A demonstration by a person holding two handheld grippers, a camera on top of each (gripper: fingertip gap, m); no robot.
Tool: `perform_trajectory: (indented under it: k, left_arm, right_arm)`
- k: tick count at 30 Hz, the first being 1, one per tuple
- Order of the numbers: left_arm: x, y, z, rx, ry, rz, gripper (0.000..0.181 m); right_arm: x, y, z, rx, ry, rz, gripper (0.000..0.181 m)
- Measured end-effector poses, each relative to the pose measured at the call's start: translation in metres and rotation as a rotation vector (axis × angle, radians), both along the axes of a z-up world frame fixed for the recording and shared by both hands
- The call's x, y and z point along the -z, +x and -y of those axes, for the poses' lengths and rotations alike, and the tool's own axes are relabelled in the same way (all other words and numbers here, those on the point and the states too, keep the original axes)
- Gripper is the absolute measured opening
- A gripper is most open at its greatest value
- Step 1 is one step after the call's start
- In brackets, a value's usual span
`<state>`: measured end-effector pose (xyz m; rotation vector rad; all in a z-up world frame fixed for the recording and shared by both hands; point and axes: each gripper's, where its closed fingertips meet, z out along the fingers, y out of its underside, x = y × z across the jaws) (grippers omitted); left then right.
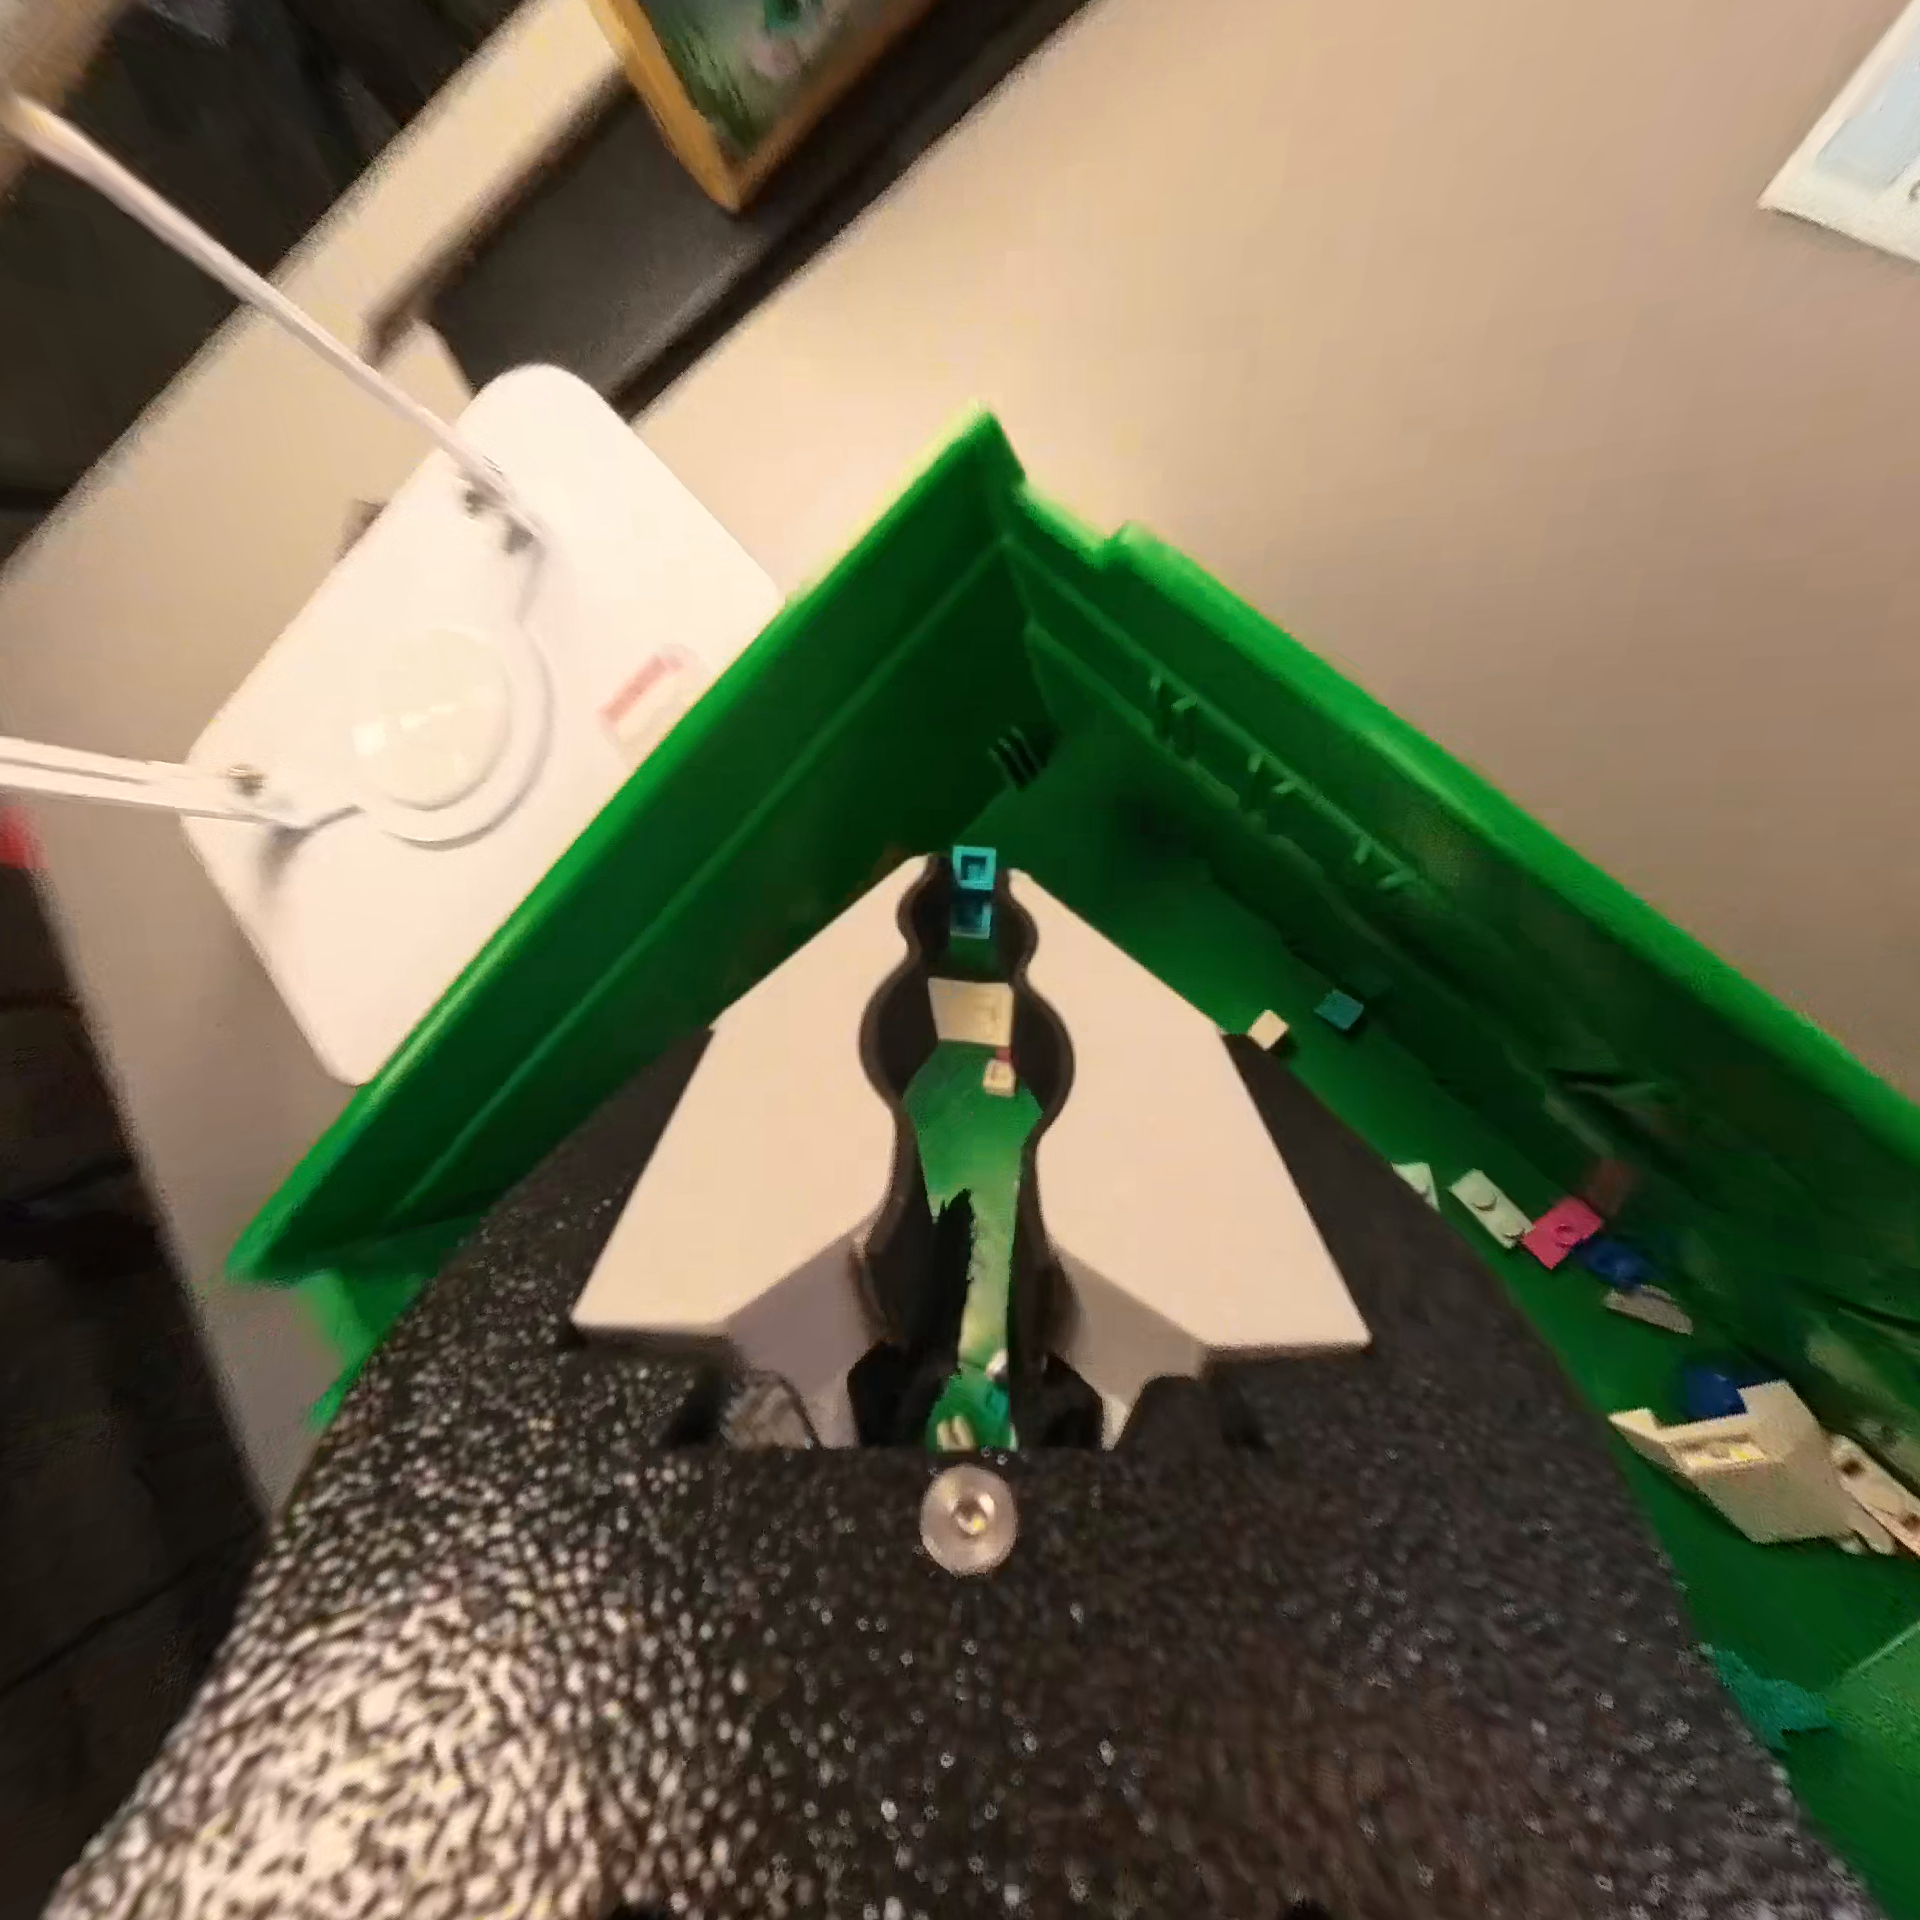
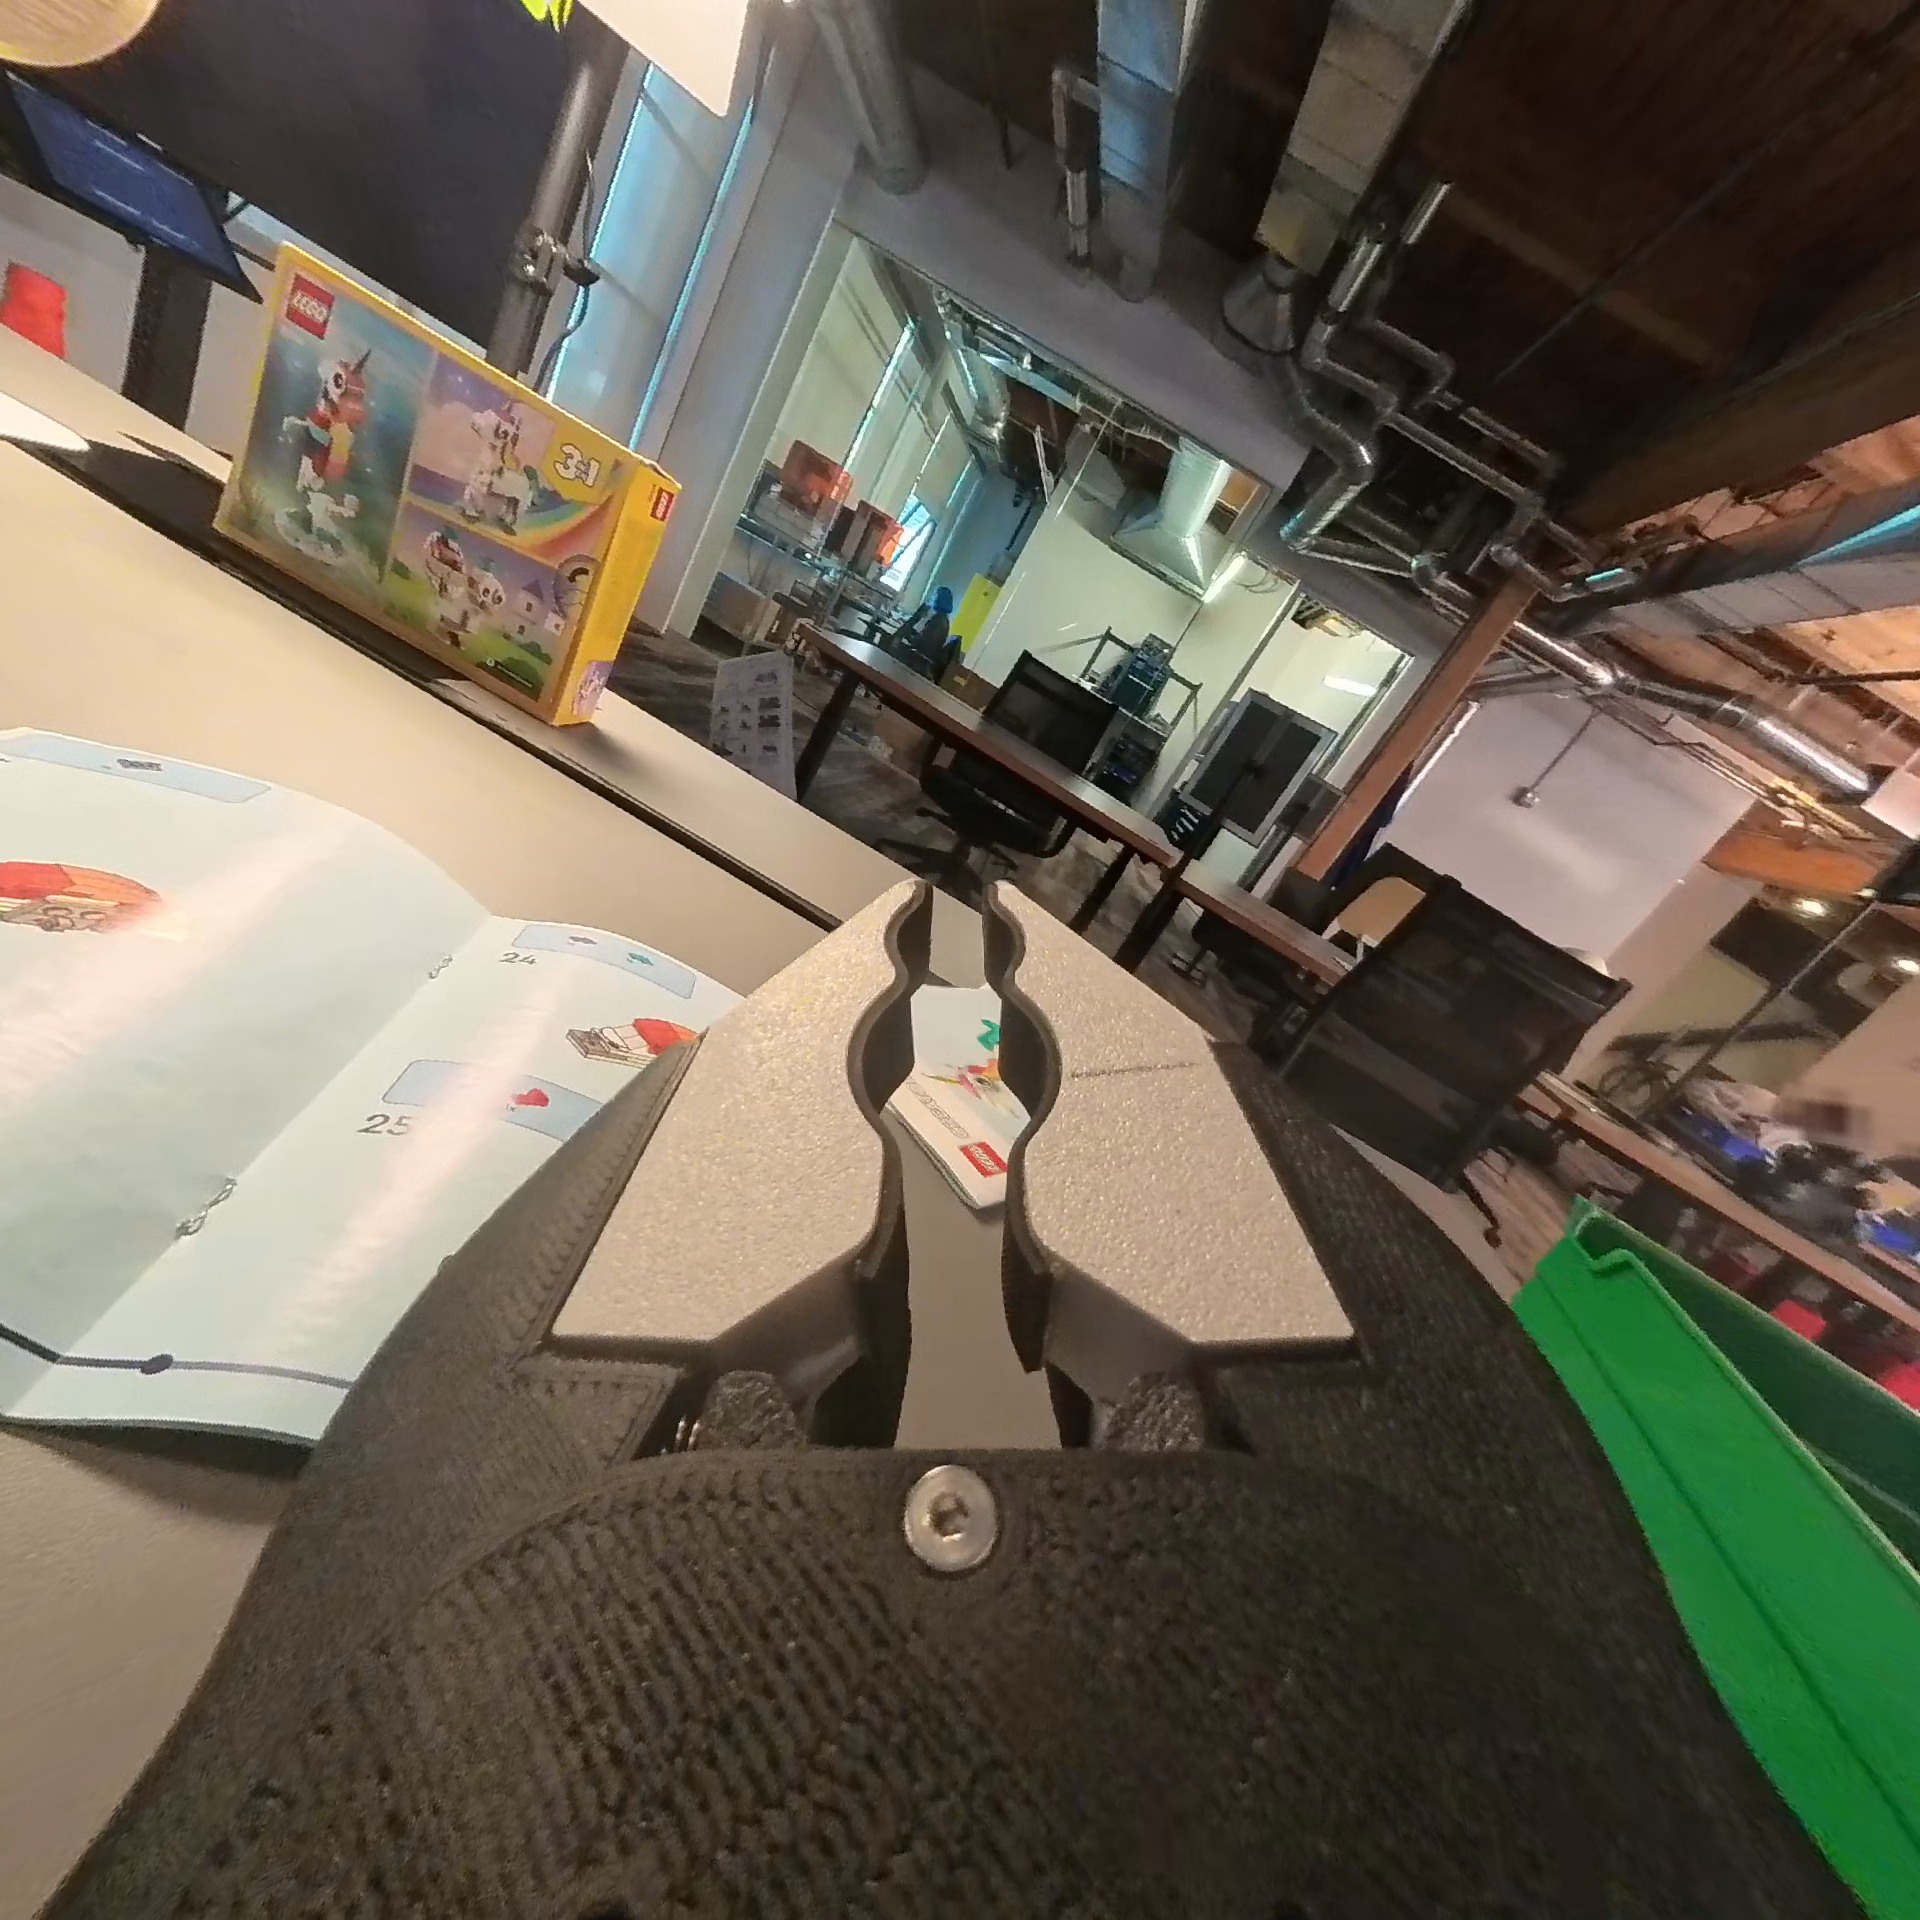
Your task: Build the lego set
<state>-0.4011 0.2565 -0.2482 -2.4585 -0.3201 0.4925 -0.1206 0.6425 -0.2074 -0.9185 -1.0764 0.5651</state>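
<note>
My left gripper [image 1: 974, 891] is shut on a small teal brick [image 1: 974, 868] at its tips and holds it above a corner of the green tray [image 1: 727, 831]. Loose pieces lie on the tray floor to the right: a pink plate [image 1: 1558, 1231], a teal piece [image 1: 1338, 1008], a blue piece [image 1: 1714, 1392] and a larger white block [image 1: 1725, 1475]. My right gripper [image 2: 956, 914] is empty, its jaws a narrow gap apart, low over the table beside the open instruction booklet [image 2: 208, 1039]. The tray's edge [image 2: 1714, 1455] shows at the right of the right wrist view.
A yellow Lego box [image 2: 447, 520] stands at the far side of the table. A second small booklet [image 2: 966, 1132] lies ahead of my right gripper. A white stand base with thin white arms [image 1: 468, 707] sits left of the tray. Desks and chairs stand beyond the table. There is about 50 cm between the tips of the two grippers.
</note>
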Motion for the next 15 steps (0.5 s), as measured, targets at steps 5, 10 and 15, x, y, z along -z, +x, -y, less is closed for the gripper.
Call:
perform_trajectory:
  k: [5, 10, 15]
  left_arm:
    - [-0.086, 0.034, 0.007, -0.048, 0.01, -0.404, 0.005]
    - [-0.122, 0.149, -0.059, 0.173, 0.129, -0.473, 0.005]
    - [-0.06, 0.27, -0.138, 0.477, 0.169, -0.224, 0.006]
  right_arm:
    - [-0.003, 0.002, 0.0, -0.025, -0.037, -0.03, 0.008]
    - [-0.009, 0.01, -0.008, -0.024, -0.106, -0.09, 0.009]
    - [-0.013, 0.017, -0.02, 0.009, -0.153, -0.134, 0.01]
